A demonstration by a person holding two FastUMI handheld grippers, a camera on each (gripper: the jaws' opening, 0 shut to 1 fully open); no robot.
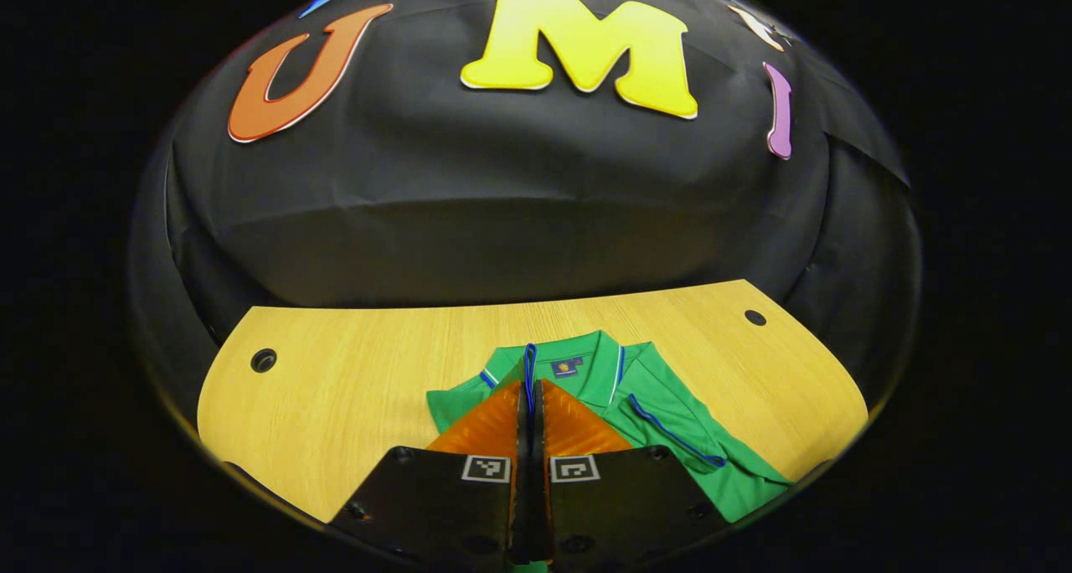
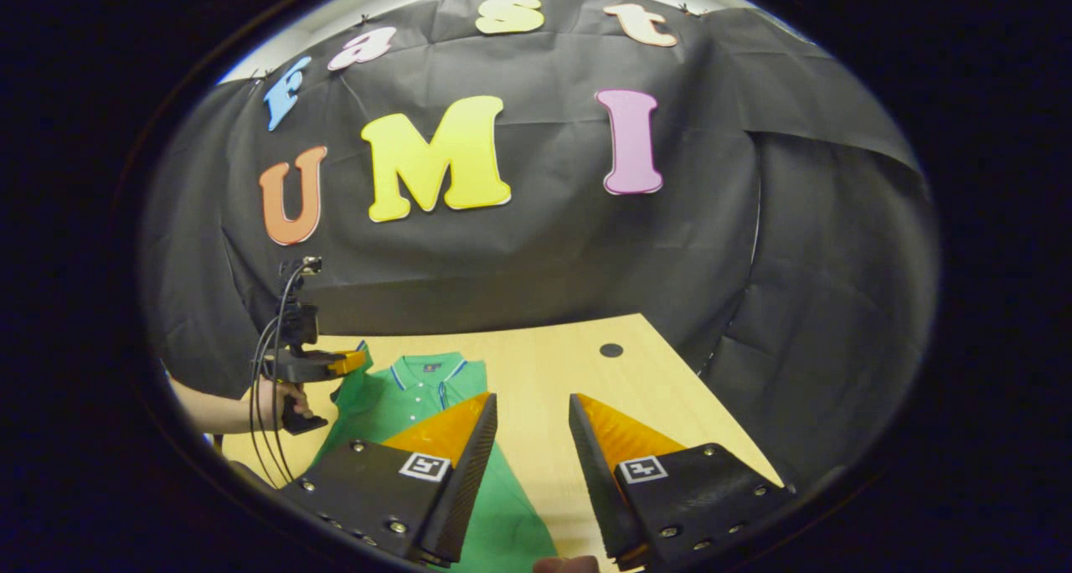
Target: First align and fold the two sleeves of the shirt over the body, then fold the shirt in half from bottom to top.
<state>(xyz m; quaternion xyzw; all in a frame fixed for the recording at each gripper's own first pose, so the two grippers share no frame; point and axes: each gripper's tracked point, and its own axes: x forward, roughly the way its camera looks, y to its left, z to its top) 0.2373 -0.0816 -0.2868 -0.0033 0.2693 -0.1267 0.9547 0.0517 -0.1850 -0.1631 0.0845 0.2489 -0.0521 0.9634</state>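
On the table [image 1: 352,389] lay the shirt [image 1: 670,422], collar toward the booth wall, its body running back toward the near edge. Seen from the left gripper view, the left gripper [image 1: 529,389] had its fingers pressed together with a blue-piped strip of green cloth, most likely a sleeve edge, pinched between them and standing up along the seam. To the right of the fingers a sleeve [image 1: 670,435] lay folded over the body, its blue-trimmed cuff slanting across the cloth. Bare wood stretched wide on the left of the shirt and behind the collar, up to the far edge and the cable holes.

From the right gripper view, the right gripper [image 2: 532,410] hung with its fingers spread wide and nothing between them, above the shirt's right border [image 2: 502,506] and the bare table beside it. The shirt filled the left part of the table there; open wood ran from its right edge to the table's right edge. Farther off, a hand [image 2: 272,401] held the left gripper over the shirt's far side, lifting a peak of green cloth by the collar.
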